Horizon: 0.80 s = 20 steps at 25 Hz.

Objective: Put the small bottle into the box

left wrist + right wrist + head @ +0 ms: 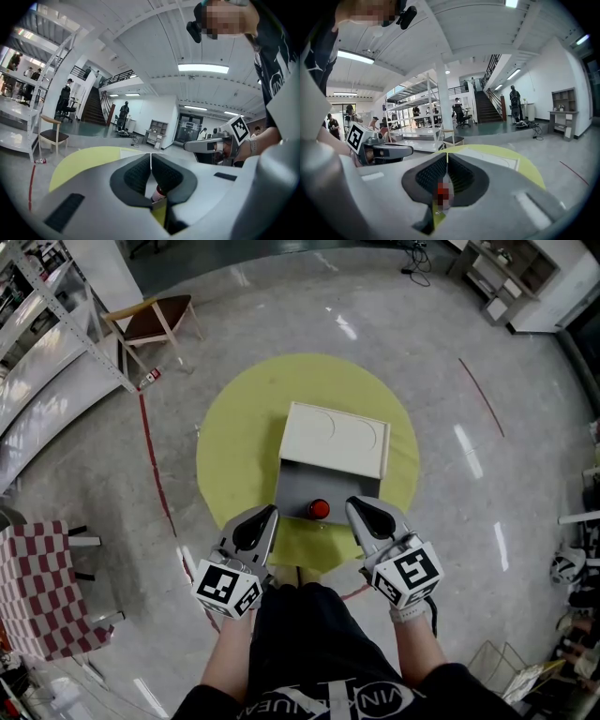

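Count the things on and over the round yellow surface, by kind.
White rectangular box: 1
Small red-capped bottle: 1
Grey-and-black tongs: 2 (left tongs, right tongs)
Total: 4

The left gripper (151, 160) has its jaws closed, pads meeting. In the notch under them peeks a red-capped small bottle (159, 192). A yellow tabletop (84, 161) spreads beyond the jaws, and the right gripper (190, 146) hangs to their right.
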Each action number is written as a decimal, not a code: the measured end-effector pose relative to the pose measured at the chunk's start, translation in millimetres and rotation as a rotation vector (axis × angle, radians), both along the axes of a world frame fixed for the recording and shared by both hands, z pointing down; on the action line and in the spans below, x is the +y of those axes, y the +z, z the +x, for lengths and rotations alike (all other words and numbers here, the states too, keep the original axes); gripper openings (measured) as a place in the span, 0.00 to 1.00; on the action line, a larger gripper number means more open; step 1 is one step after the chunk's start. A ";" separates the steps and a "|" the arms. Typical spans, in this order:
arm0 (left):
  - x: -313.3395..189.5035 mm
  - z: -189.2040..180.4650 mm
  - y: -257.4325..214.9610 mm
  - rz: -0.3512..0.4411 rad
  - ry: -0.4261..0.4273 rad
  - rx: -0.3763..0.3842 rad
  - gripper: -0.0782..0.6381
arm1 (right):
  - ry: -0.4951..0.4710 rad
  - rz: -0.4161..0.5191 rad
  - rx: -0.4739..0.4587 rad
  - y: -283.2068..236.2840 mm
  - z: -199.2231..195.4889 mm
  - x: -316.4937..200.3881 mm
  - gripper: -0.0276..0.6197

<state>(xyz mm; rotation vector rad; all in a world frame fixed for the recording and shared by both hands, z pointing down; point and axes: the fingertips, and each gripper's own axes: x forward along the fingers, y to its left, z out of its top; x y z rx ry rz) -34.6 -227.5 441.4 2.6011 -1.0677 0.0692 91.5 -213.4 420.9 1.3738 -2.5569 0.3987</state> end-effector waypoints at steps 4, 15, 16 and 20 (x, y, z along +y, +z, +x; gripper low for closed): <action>-3.3 2.8 -9.2 0.019 -0.001 0.001 0.13 | 0.027 0.016 -0.014 -7.2 5.5 -1.4 0.05; -11.2 4.5 -34.4 0.059 0.000 0.005 0.13 | 0.087 0.070 -0.033 -34.5 20.0 -5.4 0.05; -12.3 3.8 -37.4 0.062 -0.002 0.005 0.13 | 0.094 0.074 -0.035 -37.0 21.4 -5.9 0.05; -15.3 2.2 -46.0 0.077 -0.007 0.007 0.13 | 0.104 0.095 -0.037 -47.0 24.3 -7.3 0.05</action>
